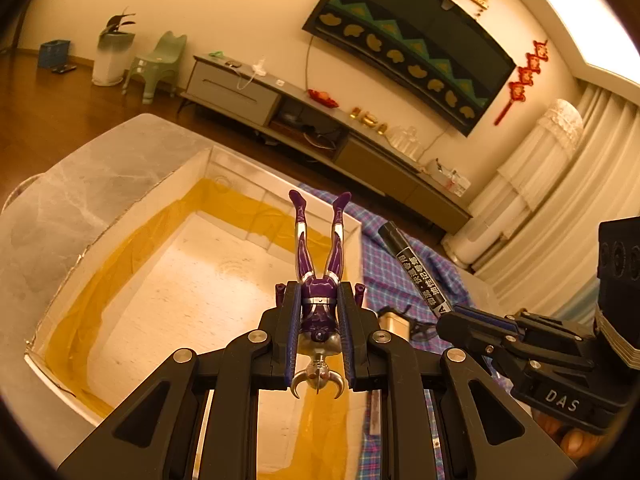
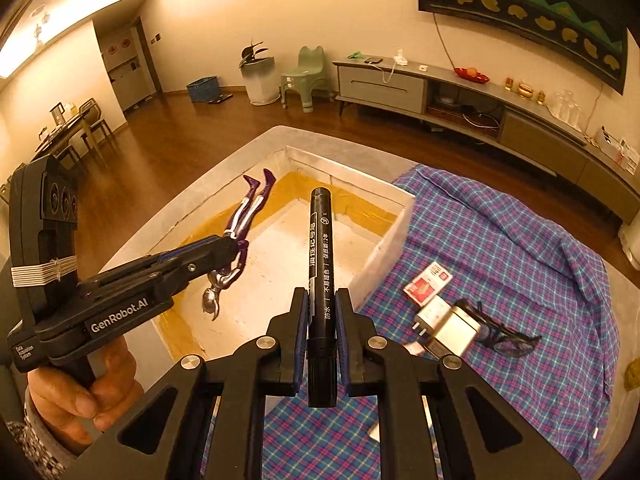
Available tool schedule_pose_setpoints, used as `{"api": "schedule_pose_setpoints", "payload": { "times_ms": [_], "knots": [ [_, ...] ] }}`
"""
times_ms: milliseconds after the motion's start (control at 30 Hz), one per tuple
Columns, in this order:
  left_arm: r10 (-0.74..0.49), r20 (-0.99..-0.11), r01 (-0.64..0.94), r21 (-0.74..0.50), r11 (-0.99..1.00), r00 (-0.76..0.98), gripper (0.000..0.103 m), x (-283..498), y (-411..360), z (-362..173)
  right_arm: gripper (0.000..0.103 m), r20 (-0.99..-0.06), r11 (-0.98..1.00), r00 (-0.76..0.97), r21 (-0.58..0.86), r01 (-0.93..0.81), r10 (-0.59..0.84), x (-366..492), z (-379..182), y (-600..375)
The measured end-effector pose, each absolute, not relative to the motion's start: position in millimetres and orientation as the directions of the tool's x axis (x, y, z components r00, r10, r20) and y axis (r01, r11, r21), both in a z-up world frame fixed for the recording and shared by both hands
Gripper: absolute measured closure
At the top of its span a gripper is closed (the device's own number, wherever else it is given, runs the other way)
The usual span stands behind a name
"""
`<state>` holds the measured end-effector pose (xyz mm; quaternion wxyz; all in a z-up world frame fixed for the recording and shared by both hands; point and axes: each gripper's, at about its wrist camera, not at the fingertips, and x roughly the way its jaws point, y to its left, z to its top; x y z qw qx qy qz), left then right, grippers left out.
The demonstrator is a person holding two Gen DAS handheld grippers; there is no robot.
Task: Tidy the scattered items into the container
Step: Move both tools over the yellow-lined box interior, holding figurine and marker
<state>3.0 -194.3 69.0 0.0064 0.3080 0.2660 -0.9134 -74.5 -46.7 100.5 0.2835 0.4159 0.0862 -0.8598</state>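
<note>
Left wrist view: left gripper (image 1: pixel 319 308) pinched the light, rigid figurine (image 1: pixel 320 264) at its torso; right gripper (image 2: pixel 321 312) clamped the stiff marker (image 2: pixel 320 264) low on its barrel.

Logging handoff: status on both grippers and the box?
Left hand-held gripper shut on purple figure, over white box. Right hand-held gripper shut on black marker. Nothing blocking.

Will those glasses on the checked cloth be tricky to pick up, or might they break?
The glasses look thin-framed, so probably light but fairly fragile; a hard squeeze might bend them. The lenses look smooth, so pads may slip there; the frame seems a safer hold. One arm lies against the charger, so a lift could nudge it. They lie flat on the cloth and probably won't roll.
</note>
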Motion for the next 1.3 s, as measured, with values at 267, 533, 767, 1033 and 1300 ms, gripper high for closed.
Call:
{"api": "schedule_pose_setpoints", "payload": {
  "times_ms": [267,533,767,1033,1300],
  "knots": [
    [0.125,-0.598,0.21,-0.459,-0.863,-0.792,0.085,-8,-198,63,0.088,-0.775,-0.804,-0.476,0.069,0.591,-0.416,-84,99,-70],
    [0.097,-0.624,0.246,-0.439,-0.864,-0.776,0.085,-19,-209,60,0.088,-0.788,-0.793,-0.45,0.077,0.604,-0.419,-96,93,-85],
    [0.102,-0.649,0.27,-0.447,-0.853,-0.754,0.085,-30,-219,53,0.088,-0.796,-0.793,-0.42,0.117,0.598,-0.435,-113,85,-94],
    [0.097,-0.668,0.29,-0.444,-0.848,-0.738,0.085,-44,-227,52,0.088,-0.801,-0.793,-0.403,0.141,0.592,-0.443,-128,80,-101],
    [0.11,-0.691,0.318,-0.461,-0.828,-0.715,0.085,-62,-235,43,0.088,-0.806,-0.803,-0.377,0.193,0.564,-0.457,-148,69,-102]
  ]
}}
